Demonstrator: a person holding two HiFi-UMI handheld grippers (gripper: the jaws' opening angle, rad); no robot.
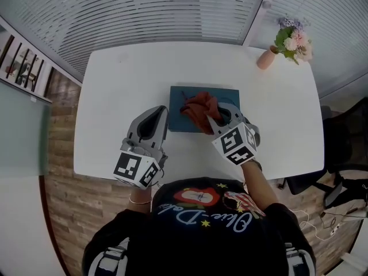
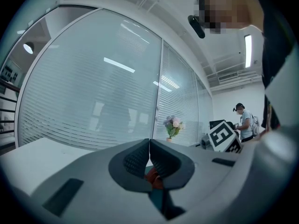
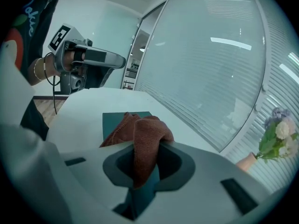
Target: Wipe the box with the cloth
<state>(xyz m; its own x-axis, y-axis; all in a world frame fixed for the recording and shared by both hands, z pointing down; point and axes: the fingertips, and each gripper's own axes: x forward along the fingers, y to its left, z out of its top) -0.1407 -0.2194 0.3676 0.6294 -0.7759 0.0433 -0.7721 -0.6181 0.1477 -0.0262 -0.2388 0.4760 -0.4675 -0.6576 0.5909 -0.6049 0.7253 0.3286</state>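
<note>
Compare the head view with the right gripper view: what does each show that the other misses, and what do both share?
Head view only: the marker cube on the right gripper, and the whole table. Right gripper view only: the cloth pinched between that gripper's jaws. Both: the cloth on the box, the left gripper, the flowers.

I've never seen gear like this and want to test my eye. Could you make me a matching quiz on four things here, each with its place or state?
1 cloth
2 box
3 vase of flowers
4 left gripper

A at the table's far right corner
B jaws together, holding nothing
C pinched by the right gripper
D lying flat mid-table, dark teal

Pairs: 1-C, 2-D, 3-A, 4-B.
</note>
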